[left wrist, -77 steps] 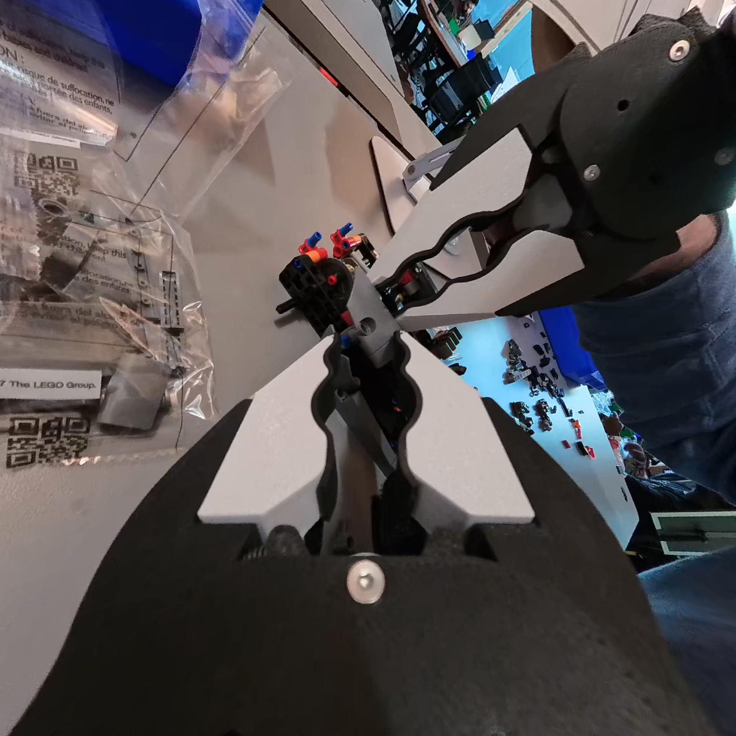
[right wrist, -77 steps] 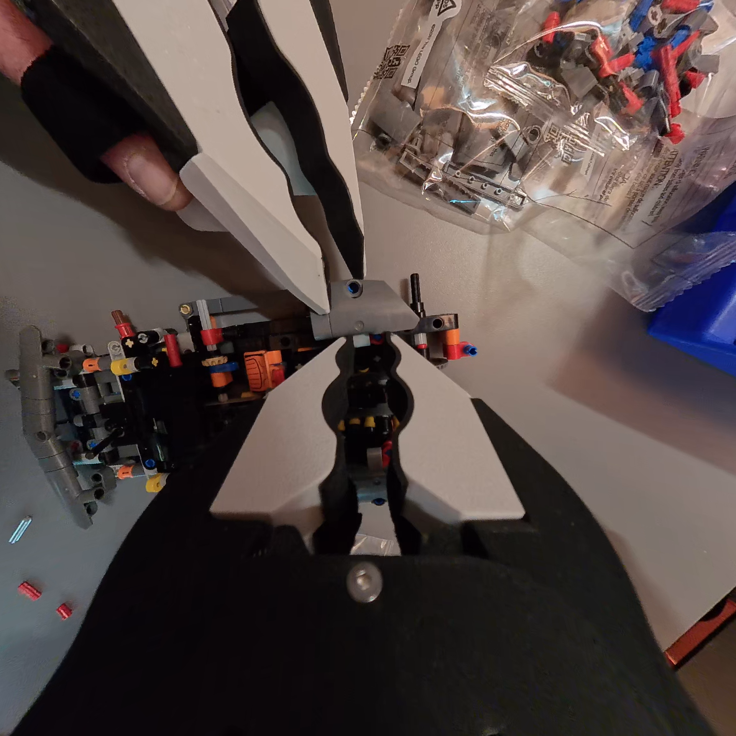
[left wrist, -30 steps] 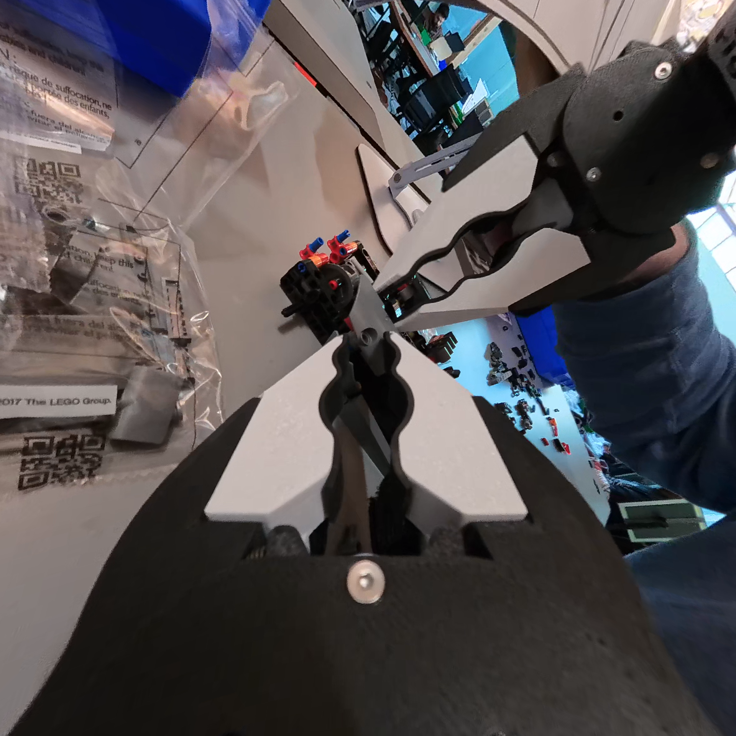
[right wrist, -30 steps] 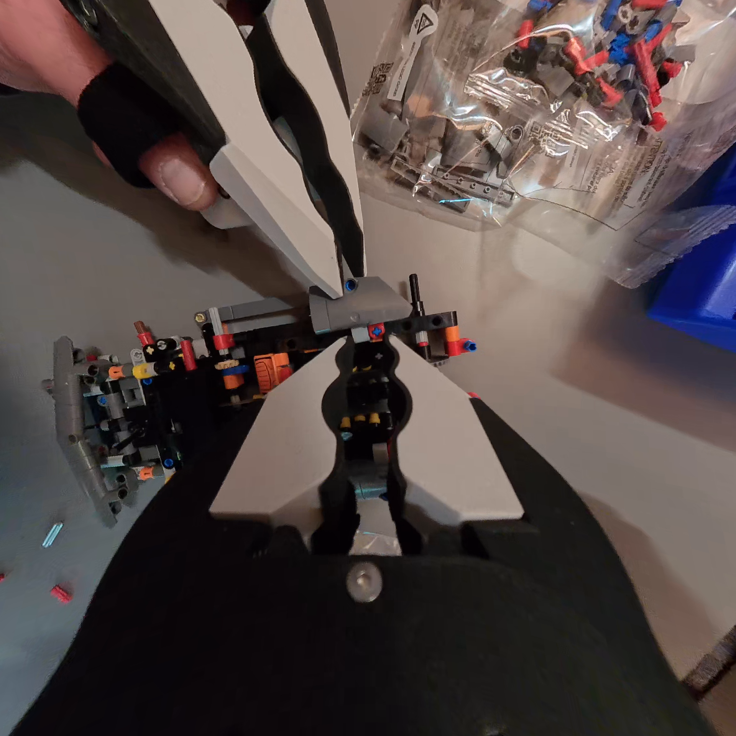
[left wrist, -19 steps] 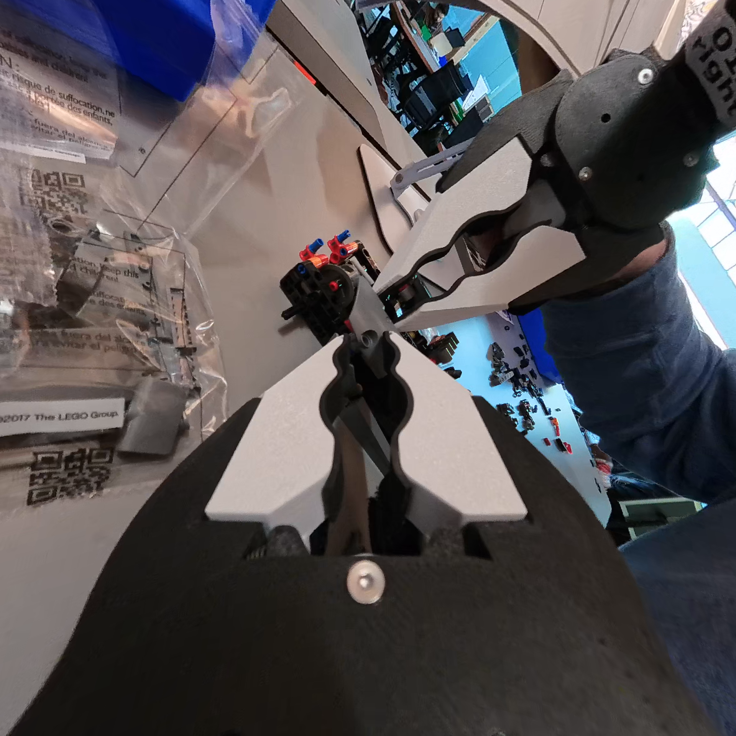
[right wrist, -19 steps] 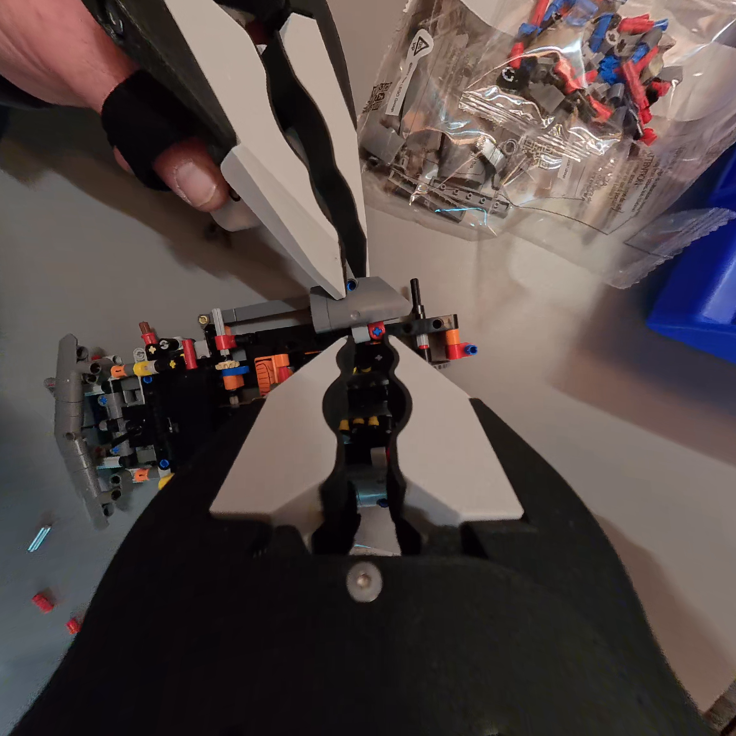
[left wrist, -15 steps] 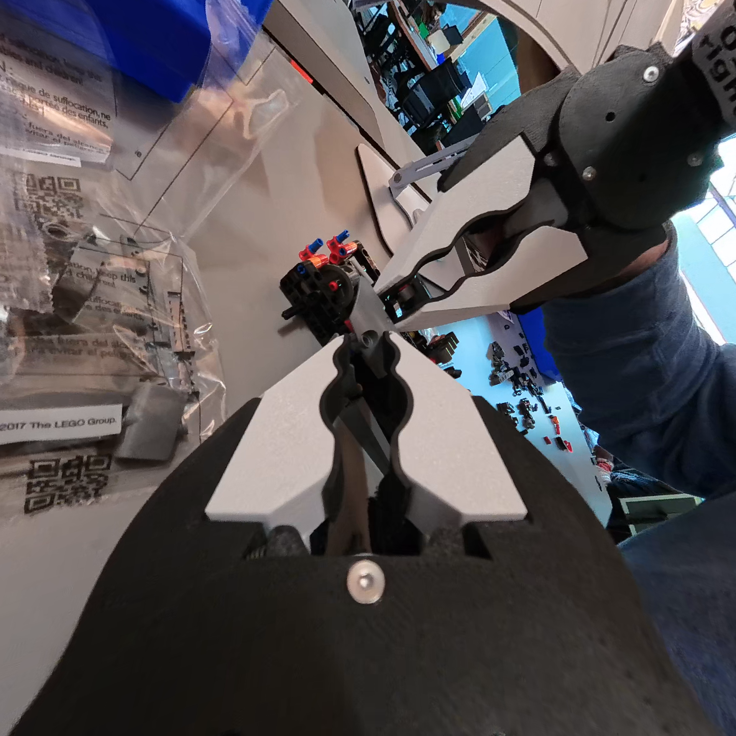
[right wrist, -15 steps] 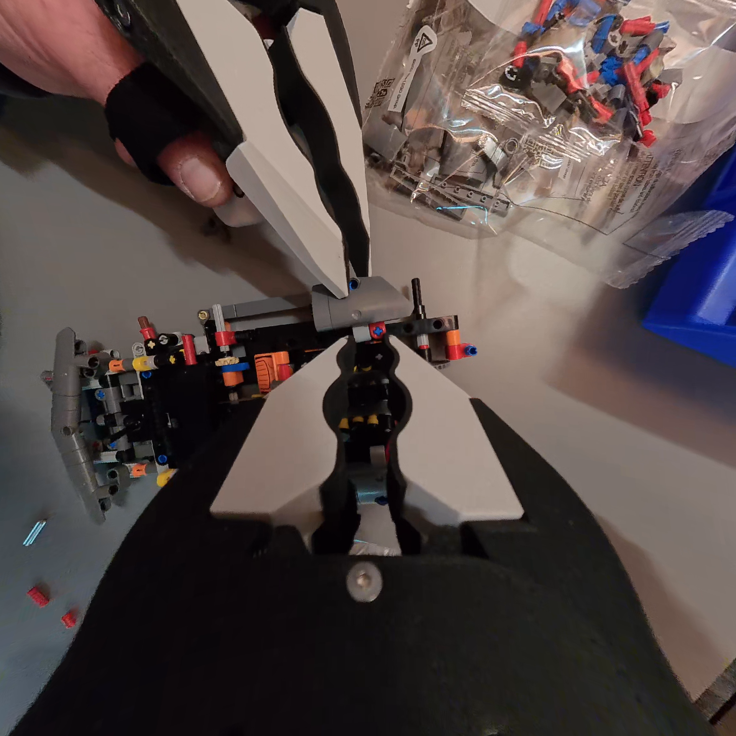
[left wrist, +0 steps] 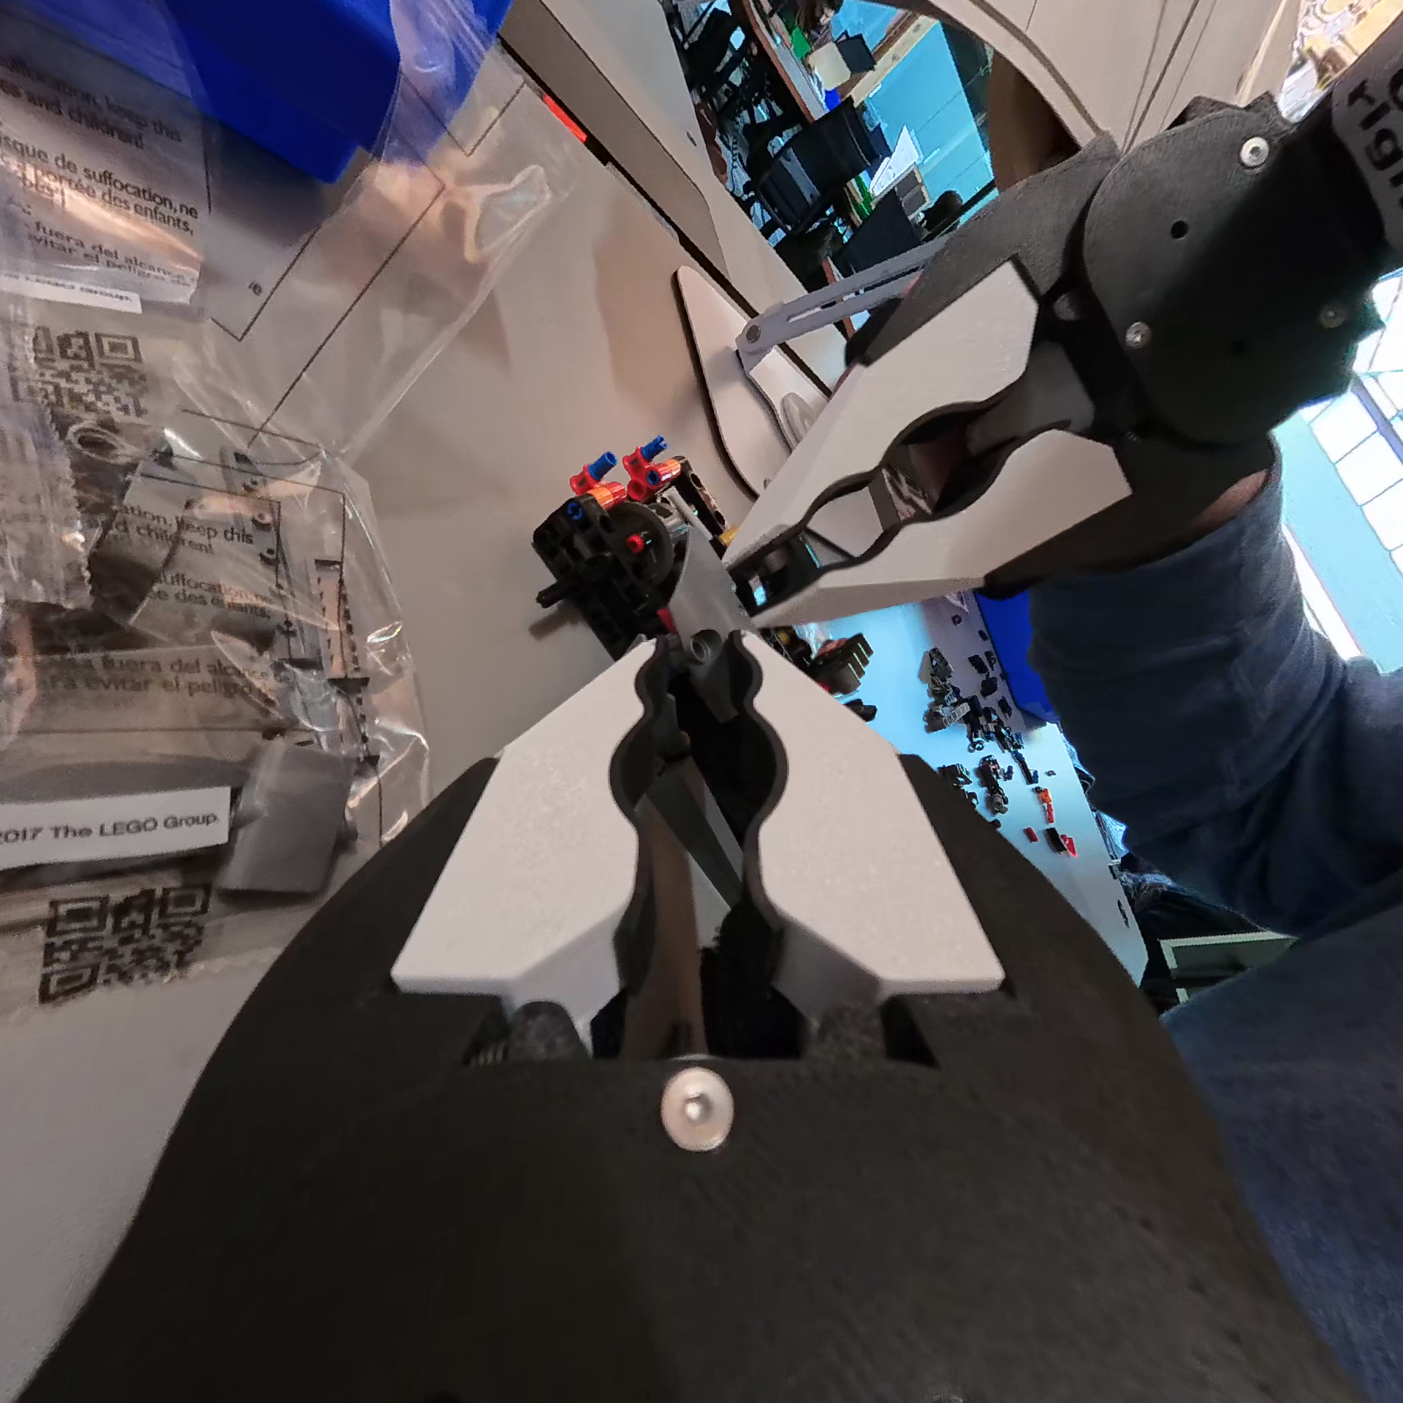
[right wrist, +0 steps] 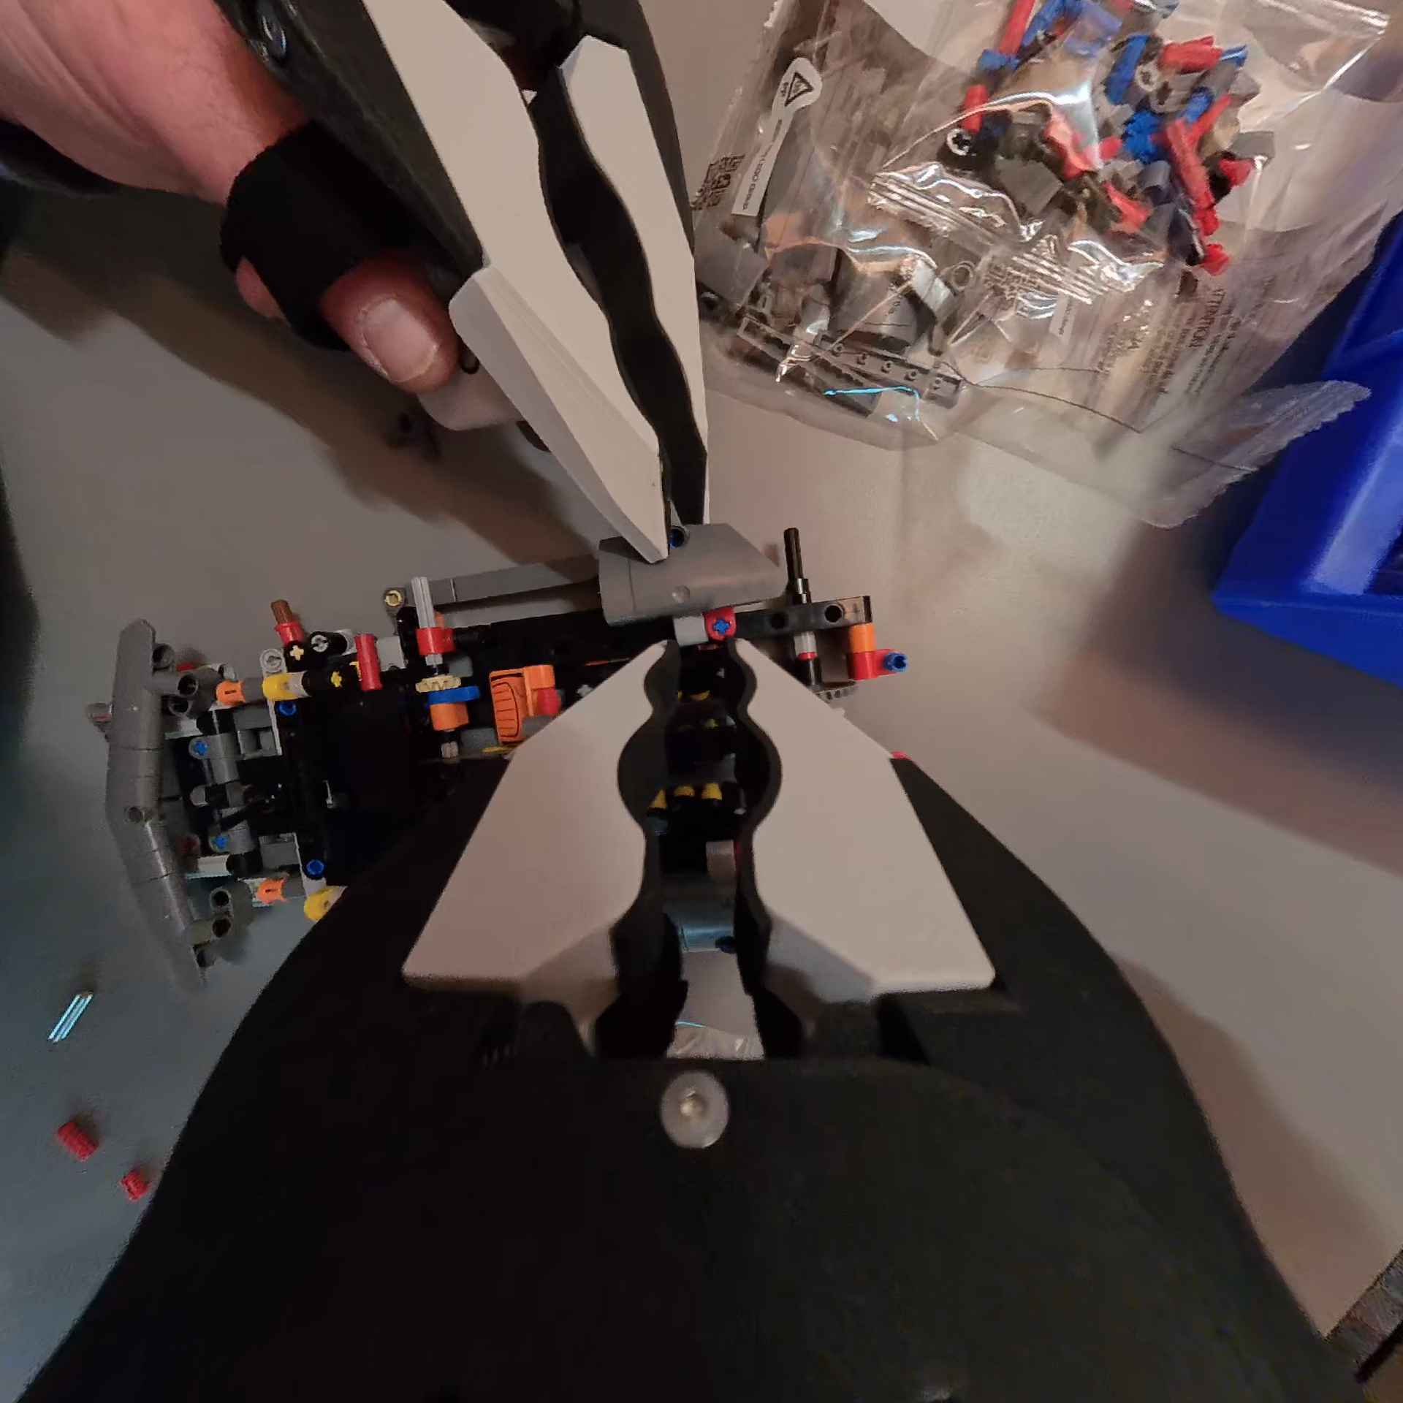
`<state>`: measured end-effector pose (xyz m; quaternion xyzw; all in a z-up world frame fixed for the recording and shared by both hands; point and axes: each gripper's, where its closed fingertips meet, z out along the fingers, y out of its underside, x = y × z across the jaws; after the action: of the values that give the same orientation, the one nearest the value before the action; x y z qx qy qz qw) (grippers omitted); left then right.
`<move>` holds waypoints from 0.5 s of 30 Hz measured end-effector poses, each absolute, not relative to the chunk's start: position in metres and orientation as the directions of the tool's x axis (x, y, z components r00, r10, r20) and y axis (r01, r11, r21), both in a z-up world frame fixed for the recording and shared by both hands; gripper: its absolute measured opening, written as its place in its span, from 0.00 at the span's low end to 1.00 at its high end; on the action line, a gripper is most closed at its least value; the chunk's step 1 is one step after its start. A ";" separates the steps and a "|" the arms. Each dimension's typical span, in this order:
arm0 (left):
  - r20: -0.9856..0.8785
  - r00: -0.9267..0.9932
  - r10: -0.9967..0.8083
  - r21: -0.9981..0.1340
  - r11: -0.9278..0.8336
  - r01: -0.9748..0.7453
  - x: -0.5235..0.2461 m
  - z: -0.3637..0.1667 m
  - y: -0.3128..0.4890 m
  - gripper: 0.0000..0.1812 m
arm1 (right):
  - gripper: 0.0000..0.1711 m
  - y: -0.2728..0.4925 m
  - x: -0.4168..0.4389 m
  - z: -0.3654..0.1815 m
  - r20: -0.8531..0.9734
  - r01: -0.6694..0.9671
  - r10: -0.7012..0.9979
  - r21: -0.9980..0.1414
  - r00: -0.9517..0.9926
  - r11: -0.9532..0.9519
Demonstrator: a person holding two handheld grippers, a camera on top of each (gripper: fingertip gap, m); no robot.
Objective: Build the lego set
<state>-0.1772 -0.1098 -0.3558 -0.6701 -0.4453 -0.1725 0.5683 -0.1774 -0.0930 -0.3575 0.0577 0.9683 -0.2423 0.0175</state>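
A partly built Lego Technic chassis (right wrist: 455, 683), black and grey with orange, red and yellow parts, lies on the pale table. A grey curved panel (right wrist: 683, 584) sits on its far edge. My right gripper (right wrist: 702, 645) is shut on the chassis frame just below that panel. My left gripper (right wrist: 679, 531) comes in from the upper left and is shut on the panel's top corner. In the left wrist view, my left gripper (left wrist: 698, 645) pinches the grey panel (left wrist: 702, 600), and the right gripper (left wrist: 740, 592) meets it from the right. The chassis end (left wrist: 607, 554) shows beyond.
Clear bags of loose parts lie close by (right wrist: 987, 228) (left wrist: 152, 531). A blue bin (right wrist: 1328, 531) stands at the right edge. Small red pins (right wrist: 76, 1139) and a thin pale rod (right wrist: 72, 1017) lie on the table at the left. A person's thumb (right wrist: 379, 326) rests on the left gripper. Less than 4 cm separates the two grippers' tips. The thin pale rod (right wrist: 72, 1017) lies around 25 cm away from my right fingertips.
Both grippers keep their hold. The chassis has turned slightly, its left end swinging nearer. The left gripper has shifted a little to the right over the panel.
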 end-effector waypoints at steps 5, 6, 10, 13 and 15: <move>0.739 0.545 0.395 -0.605 0.037 0.795 -0.178 -0.356 -0.109 0.07 | 0.03 -0.097 -0.176 -0.359 -0.083 0.114 0.084 -0.501 -0.993 0.858; 0.739 0.545 0.395 -0.605 0.035 0.795 -0.178 -0.356 -0.109 0.07 | 0.02 -0.097 -0.176 -0.359 -0.089 0.116 0.082 -0.500 -0.993 0.858; 0.737 0.549 0.395 -0.607 0.030 0.794 -0.180 -0.356 -0.108 0.07 | 0.02 -0.096 -0.176 -0.361 -0.082 0.111 0.081 -0.481 -0.993 0.870; 0.741 0.545 0.392 -0.603 0.032 0.797 -0.180 -0.356 -0.108 0.07 | 0.02 -0.096 -0.177 -0.361 -0.102 0.125 0.087 -0.469 -0.991 0.874; 0.745 0.541 0.391 -0.599 0.035 0.800 -0.181 -0.356 -0.108 0.07 | 0.02 -0.096 -0.177 -0.361 -0.119 0.138 0.093 -0.461 -0.989 0.877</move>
<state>-0.1807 -0.1083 -0.3565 -0.6707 -0.4438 -0.1808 0.5661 -0.1769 -0.0962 -0.3609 0.0596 0.9676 -0.2409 0.0468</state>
